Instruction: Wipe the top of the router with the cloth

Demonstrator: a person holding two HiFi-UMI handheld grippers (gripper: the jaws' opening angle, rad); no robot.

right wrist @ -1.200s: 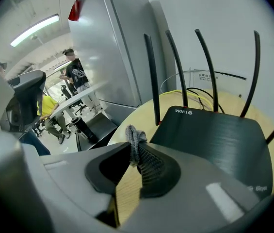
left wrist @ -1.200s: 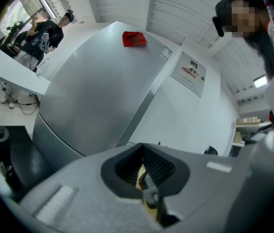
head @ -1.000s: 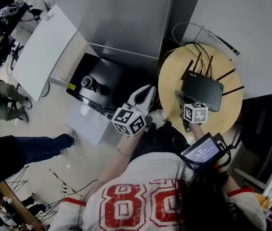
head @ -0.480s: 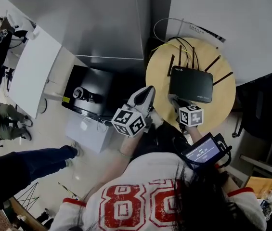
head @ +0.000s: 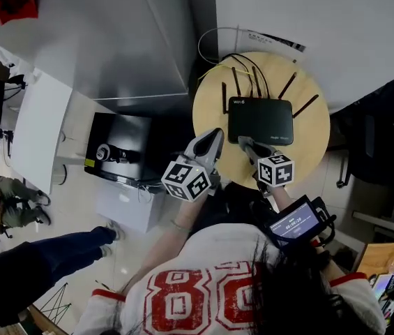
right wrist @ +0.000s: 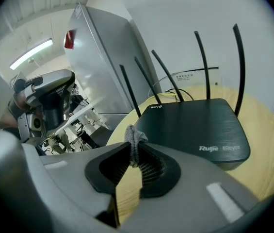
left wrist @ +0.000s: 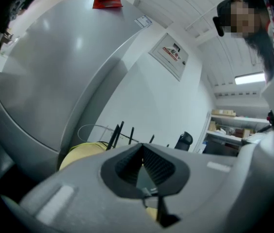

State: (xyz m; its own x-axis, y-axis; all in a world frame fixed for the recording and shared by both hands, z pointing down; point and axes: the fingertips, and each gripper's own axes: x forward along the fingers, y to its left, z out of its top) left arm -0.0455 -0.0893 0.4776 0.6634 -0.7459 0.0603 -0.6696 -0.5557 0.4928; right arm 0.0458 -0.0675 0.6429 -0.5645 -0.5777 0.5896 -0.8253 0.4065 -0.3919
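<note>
Two pairs of jaws, both pressed together: pinches a scrap of grey cloth (right wrist: 135,141) in the right gripper (head: 244,142), near the front edge of the black router (head: 260,120) lying flat on the round wooden table (head: 315,145); holds the left gripper (head: 214,135) empty at the table's left rim.

Black router on a yellow table
Matt black router (head: 260,120) with white lettering (right wrist: 223,148); pale yellow wood-grain table (head: 315,135); grey cloth (right wrist: 135,142); white shirt (head: 210,246) printed in red.
</note>
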